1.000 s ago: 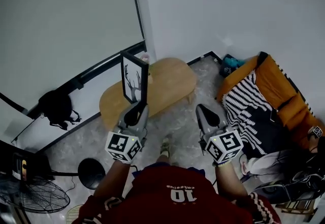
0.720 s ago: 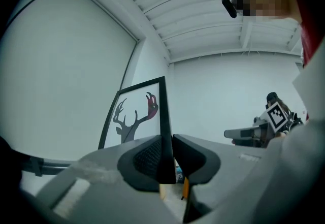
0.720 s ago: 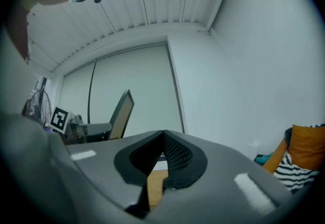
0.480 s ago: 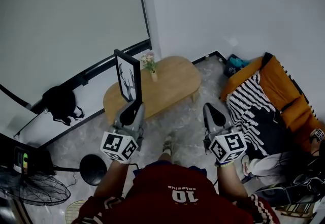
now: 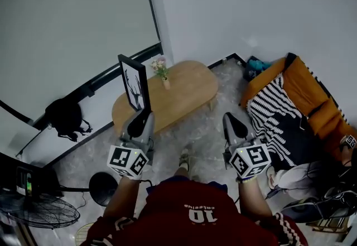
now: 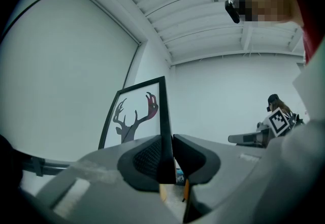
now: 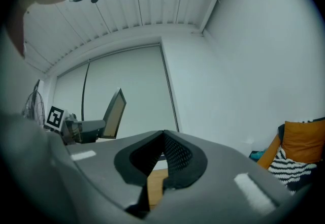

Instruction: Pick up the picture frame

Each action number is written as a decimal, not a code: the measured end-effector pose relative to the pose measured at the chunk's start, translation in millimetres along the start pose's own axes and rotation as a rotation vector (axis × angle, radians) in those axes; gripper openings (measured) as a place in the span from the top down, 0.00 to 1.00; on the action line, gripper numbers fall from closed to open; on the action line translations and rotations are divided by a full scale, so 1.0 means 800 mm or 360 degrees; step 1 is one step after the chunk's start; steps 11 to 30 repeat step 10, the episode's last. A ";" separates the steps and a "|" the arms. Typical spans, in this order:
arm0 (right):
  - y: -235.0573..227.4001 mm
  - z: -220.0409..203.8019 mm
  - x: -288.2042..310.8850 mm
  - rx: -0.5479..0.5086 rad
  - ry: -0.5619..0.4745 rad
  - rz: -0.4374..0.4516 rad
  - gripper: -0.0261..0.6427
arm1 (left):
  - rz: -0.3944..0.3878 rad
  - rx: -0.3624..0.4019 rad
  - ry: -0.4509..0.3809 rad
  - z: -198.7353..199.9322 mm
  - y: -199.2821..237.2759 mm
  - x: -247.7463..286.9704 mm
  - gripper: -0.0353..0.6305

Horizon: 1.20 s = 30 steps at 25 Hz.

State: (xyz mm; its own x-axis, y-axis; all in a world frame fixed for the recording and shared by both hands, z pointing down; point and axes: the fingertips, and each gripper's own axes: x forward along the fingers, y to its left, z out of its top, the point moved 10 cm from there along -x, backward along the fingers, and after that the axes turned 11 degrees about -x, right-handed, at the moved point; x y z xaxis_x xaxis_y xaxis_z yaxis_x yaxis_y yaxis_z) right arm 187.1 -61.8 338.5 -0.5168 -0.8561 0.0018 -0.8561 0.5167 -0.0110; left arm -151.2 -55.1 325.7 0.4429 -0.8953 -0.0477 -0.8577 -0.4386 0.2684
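Picture frame: stood upright, long axis vertical, deer print facing left, aloft by the table's left end, lower edge clamped in left gripper. Right gripper: jaws together, empty. Flower vase, hidden a second earlier, showed beside the frame.

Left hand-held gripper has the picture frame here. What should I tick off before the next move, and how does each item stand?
1. Grip: left hand-held gripper has its jaws closed on the picture frame at its thin edge: ok.
2. Frame off the wooden table: ok; the right gripper view shows it held in the air.
3. Frame attitude: close to upright: ok.
4. Flower vase apart from the frame in the head view: ok.
5. Right hand-held gripper shut with nothing between its jaws: ok.
6. Hold secure against slipping: cannot tell; only the narrow edge is pinched.
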 end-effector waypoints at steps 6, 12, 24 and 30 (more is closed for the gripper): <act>0.003 -0.002 0.003 -0.0002 0.0011 0.0001 0.96 | 0.0014 -0.0006 -0.0010 0.001 0.005 -0.001 0.82; 0.003 -0.003 0.008 -0.0005 0.0010 0.0005 0.96 | 0.0022 -0.0001 -0.0013 0.001 0.010 0.001 0.82; 0.003 -0.003 0.008 -0.0005 0.0010 0.0005 0.96 | 0.0022 -0.0001 -0.0013 0.001 0.010 0.001 0.82; 0.003 -0.003 0.008 -0.0005 0.0010 0.0005 0.96 | 0.0022 -0.0001 -0.0013 0.001 0.010 0.001 0.82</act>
